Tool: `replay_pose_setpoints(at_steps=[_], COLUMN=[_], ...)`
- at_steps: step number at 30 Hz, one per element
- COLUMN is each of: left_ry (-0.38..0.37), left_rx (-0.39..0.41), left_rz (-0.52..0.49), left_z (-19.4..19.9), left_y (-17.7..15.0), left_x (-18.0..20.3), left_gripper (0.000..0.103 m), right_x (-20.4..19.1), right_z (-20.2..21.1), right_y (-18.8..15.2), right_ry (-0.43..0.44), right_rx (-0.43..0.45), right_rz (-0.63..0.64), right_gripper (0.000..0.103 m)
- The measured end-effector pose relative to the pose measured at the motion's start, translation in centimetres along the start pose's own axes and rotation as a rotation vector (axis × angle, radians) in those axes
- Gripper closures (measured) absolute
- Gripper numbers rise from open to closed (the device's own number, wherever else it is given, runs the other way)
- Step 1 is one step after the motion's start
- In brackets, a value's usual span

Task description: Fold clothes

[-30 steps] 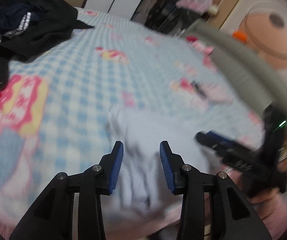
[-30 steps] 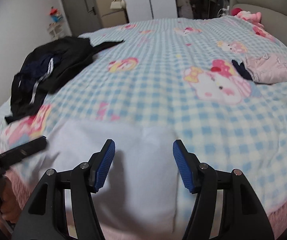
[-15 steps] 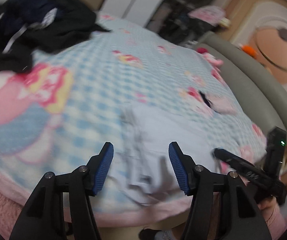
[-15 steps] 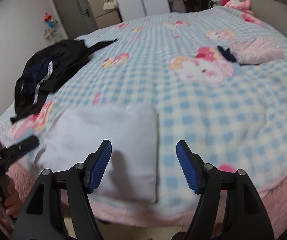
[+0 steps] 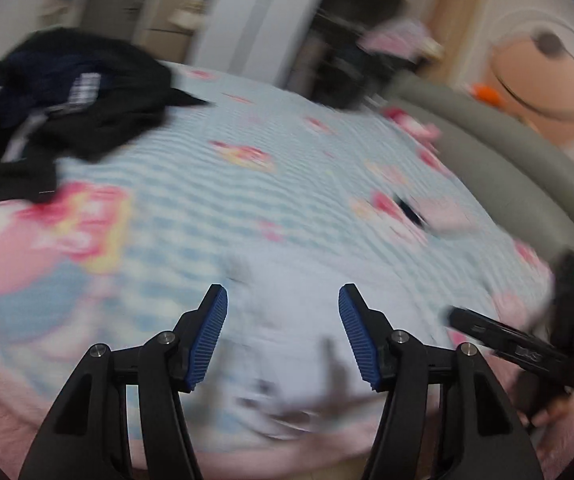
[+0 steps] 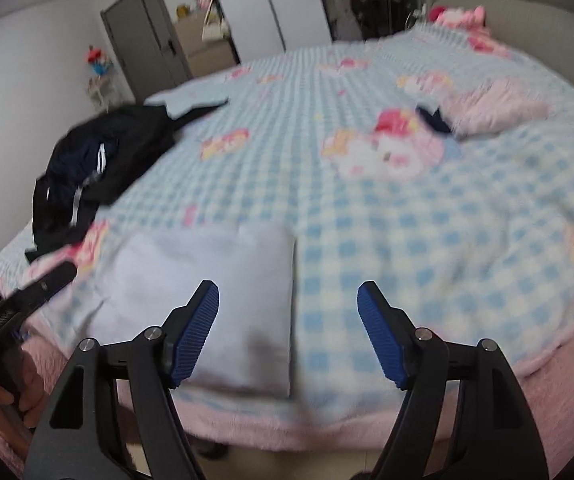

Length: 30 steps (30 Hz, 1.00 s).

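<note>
A folded pale lilac garment [image 6: 215, 292] lies flat near the bed's front edge; the left wrist view shows it blurred [image 5: 287, 332]. My left gripper [image 5: 283, 336] hovers open above it with nothing between its blue pads. My right gripper [image 6: 289, 334] is over the garment's right edge, its jaws opening and empty. A heap of black and navy clothes [image 6: 95, 168] lies at the far left of the bed, seen too in the left wrist view [image 5: 59, 104]. A folded pink garment [image 6: 495, 108] with a dark item beside it rests at the far right.
The bed carries a blue checked blanket [image 6: 407, 220] with cartoon prints and a pink fleece edge [image 6: 547, 368]. A grey headboard [image 5: 507, 152] curves along the right. A door [image 6: 147, 44] and wardrobes stand beyond the bed. A hand [image 6: 3, 392] holds the other gripper at the left.
Both grippers have opened wider and drawn back from the lilac garment toward the bed's front edge. The garment stays flat on the blanket.
</note>
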<state>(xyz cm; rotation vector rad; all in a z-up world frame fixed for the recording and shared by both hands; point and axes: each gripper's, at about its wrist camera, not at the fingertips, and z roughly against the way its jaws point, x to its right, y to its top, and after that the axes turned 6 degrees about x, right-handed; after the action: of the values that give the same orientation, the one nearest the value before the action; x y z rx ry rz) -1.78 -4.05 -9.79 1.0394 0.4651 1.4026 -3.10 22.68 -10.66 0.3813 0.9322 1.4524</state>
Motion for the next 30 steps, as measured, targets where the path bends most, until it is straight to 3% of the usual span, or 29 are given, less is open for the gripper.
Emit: replay_pose_setpoints(at_steps=[2, 4, 8, 11, 12, 14, 17, 20, 25, 27, 30], left_ry=[0.105, 0.15, 0.144, 0.009, -0.04, -0.06, -0.031, -0.014, 0.008, 0.065, 0.08], left_rx=[-0.07, -0.112, -0.099, -0.001, 0.036, 0.053, -0.004, -0.062, -0.106, -0.132, -0.145], left_rz=[-0.09, -0.09, 0.021, 0.108, 0.102, 0.036, -0.044, -0.057, 0.007, -0.024, -0.042], left_z=[-1.7, -2.7, -2.0, -0.1, 0.4, -0.1, -2.9, -5.9, -8.6, -9.3, -9.2], left_y=[-0.8, -1.1, -0.6, 0.1, 0.7, 1.8, 3.3, 4.6, 2.7, 1.4, 1.1], left_x=[1.0, 0.5, -1.5, -1.9, -1.4, 0.1, 1.5, 1.4, -0.3, -0.6, -1.0], left_gripper=[0.043, 0.038, 0.036, 0.038, 0.038, 0.037, 0.037, 0.037, 0.037, 0.036, 0.036], right_x=[0.8, 1.5, 1.7, 1.3, 0.8, -0.6, -2.4, -3.9, -4.0, -4.3, -4.4], right_z=[-0.7, -1.0, -0.4, -0.7, -1.1, -1.7, -3.2, -4.9, -7.8, -9.5, -11.3], right_y=[-0.7, -0.7, -0.1, 0.0, 0.2, 0.8, 2.1, 3.5, 5.7, 5.1, 3.0], right_ry=[0.081, 0.083, 0.032, 0.043, 0.043, 0.034, -0.038, -0.108, -0.071, -0.066, -0.108], right_rx=[-0.038, -0.045, -0.017, -0.031, -0.039, -0.044, -0.05, -0.056, -0.063, -0.085, -0.105], right_rz=[-0.063, -0.089, -0.046, -0.051, -0.042, 0.01, 0.094, 0.156, 0.081, 0.07, 0.09], right_gripper=[0.03, 0.03, 0.03, 0.03, 0.03, 0.03, 0.03, 0.03, 0.03, 0.027, 0.024])
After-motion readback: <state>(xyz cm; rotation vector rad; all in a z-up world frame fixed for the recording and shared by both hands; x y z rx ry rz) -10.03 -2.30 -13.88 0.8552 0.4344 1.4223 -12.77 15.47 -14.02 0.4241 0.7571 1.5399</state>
